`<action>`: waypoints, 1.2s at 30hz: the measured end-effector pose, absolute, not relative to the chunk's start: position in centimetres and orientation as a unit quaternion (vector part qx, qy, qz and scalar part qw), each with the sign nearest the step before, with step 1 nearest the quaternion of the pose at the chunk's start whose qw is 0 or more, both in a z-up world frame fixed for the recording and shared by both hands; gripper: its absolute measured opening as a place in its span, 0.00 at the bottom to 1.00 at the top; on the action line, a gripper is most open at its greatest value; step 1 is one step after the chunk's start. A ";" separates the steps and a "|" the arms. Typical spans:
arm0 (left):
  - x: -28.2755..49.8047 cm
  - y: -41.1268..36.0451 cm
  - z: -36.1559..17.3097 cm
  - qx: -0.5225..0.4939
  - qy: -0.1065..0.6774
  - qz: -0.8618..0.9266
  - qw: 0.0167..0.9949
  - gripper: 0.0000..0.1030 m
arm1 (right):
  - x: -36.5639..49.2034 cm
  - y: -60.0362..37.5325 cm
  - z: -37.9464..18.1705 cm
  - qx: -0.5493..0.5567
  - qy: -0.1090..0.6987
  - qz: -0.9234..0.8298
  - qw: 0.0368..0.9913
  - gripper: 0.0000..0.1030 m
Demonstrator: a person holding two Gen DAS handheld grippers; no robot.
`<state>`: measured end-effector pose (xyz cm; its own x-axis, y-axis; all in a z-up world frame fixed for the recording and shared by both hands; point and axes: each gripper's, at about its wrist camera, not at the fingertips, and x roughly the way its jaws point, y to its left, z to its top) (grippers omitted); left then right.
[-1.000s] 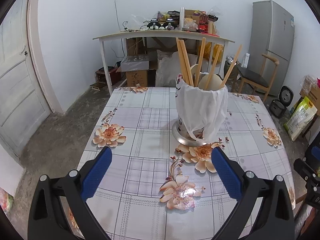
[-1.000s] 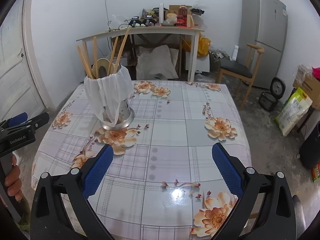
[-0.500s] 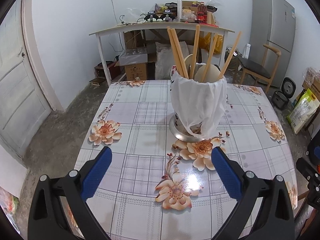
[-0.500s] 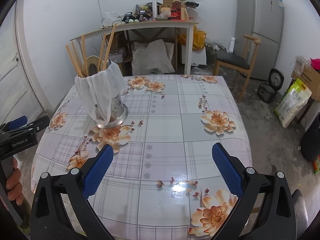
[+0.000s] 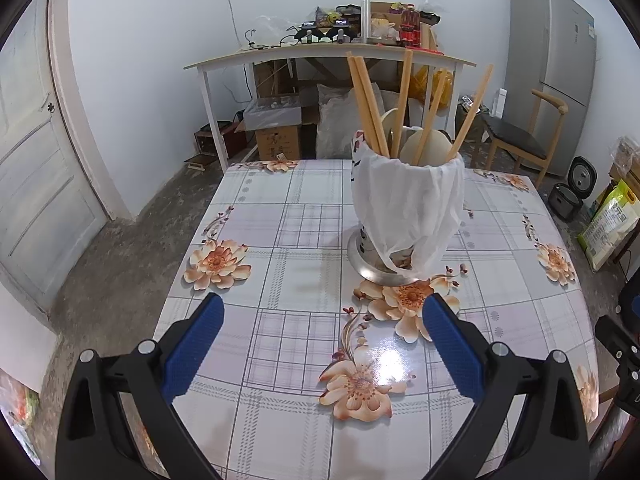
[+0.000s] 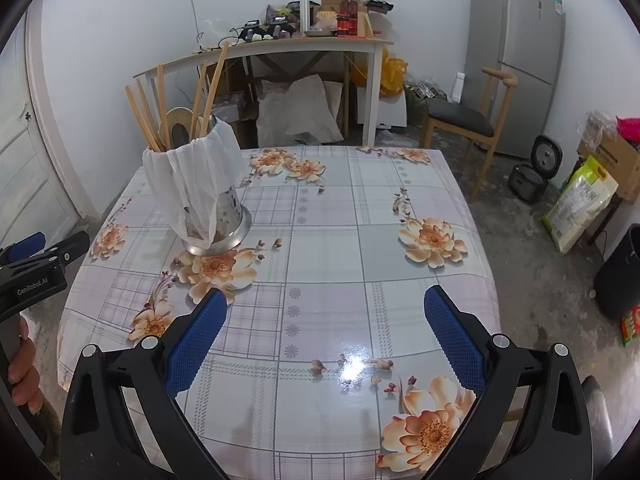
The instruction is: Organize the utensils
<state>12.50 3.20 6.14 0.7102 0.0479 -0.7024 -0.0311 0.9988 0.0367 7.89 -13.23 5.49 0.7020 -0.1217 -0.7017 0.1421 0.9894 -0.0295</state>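
Note:
A metal utensil holder (image 5: pixel 384 268) stands on the floral table (image 5: pixel 296 272), draped with a white plastic bag (image 5: pixel 408 204). Several wooden chopsticks (image 5: pixel 366 108) and wooden spoons (image 5: pixel 424 146) stick up from it. My left gripper (image 5: pixel 322 314) is open and empty, just in front of the holder. In the right wrist view the holder (image 6: pixel 224 216) stands at the table's left, with chopsticks (image 6: pixel 150 116) poking out. My right gripper (image 6: pixel 322 308) is open and empty over the table's near middle, well right of the holder. The left gripper (image 6: pixel 36 256) shows at that view's left edge.
Behind the table stand a white desk (image 5: pixel 320 56) piled with clutter, boxes and sacks beneath it, a wooden chair (image 5: pixel 520 140) and a grey fridge (image 5: pixel 552 72). A door (image 5: pixel 36 160) is on the left. A rice cooker (image 6: pixel 532 176) and bags sit on the floor at right.
Both grippers have moved forward over the table, so the holder looks larger and closer in the left wrist view. Both stay open and empty.

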 end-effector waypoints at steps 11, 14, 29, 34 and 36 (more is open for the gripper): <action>12.8 3.8 6.0 0.013 0.378 0.033 0.925 0.95 | 8.0 -13.6 5.3 0.017 0.384 -0.079 0.920 0.92; 12.8 3.8 6.0 0.014 0.380 0.034 0.924 0.95 | 8.0 -13.5 5.3 0.016 0.384 -0.080 0.920 0.92; 12.7 4.9 6.0 0.015 0.385 0.055 0.921 0.95 | 8.3 -13.8 5.3 0.011 0.383 -0.076 0.921 0.92; 12.6 4.8 6.1 0.020 0.384 0.057 0.921 0.95 | 8.3 -14.0 5.3 0.011 0.383 -0.077 0.920 0.92; 12.6 5.0 6.0 0.023 0.385 0.058 0.921 0.95 | 8.3 -14.1 5.3 0.012 0.383 -0.077 0.920 0.92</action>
